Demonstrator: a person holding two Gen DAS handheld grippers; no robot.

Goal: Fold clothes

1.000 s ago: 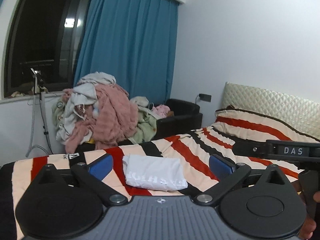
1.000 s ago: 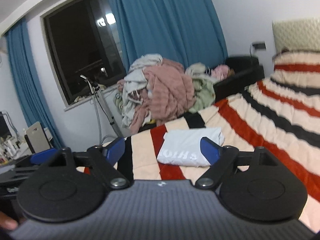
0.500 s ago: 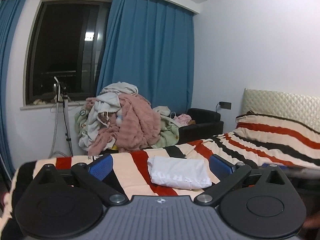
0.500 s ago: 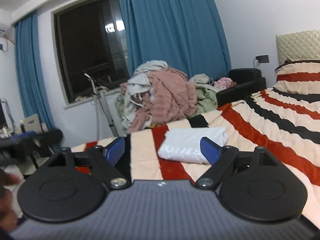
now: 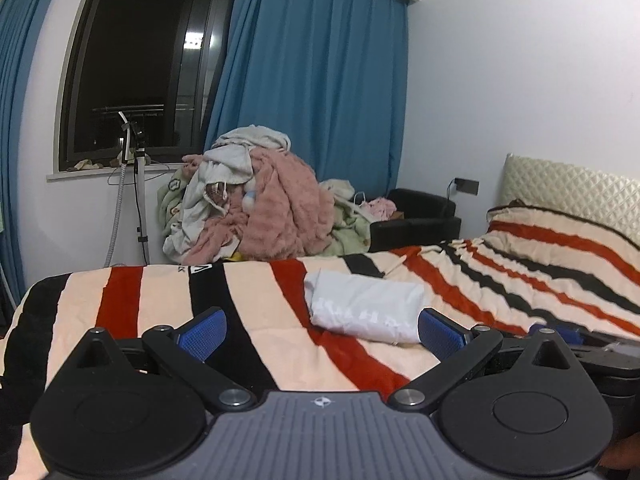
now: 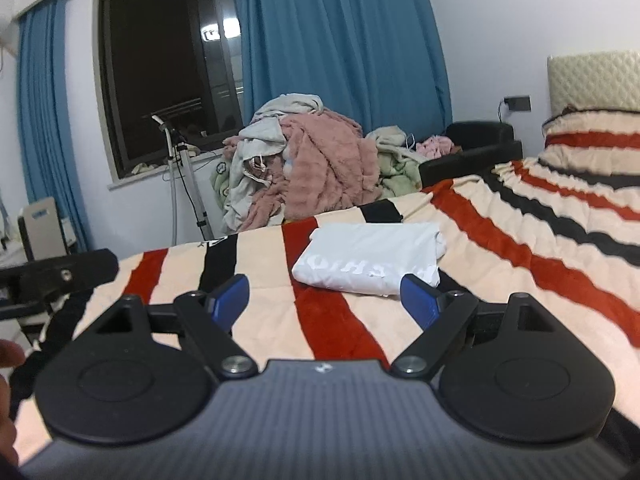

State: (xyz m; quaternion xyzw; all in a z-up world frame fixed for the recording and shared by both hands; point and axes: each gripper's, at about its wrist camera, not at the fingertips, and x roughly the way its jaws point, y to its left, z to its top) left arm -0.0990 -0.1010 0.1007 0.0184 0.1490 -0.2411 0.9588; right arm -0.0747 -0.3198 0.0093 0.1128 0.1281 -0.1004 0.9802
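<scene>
A white garment [image 5: 366, 312], already folded into a compact packet, lies on the striped bed [image 5: 160, 300], just ahead of both claws. The left claw [image 5: 322, 330] and right claw [image 6: 326, 298] both stand wide open and hold nothing. This piece looks done, so the next move probably calls for fetching another item from the heaped clothes pile [image 6: 304, 168] beyond the bed.
</scene>
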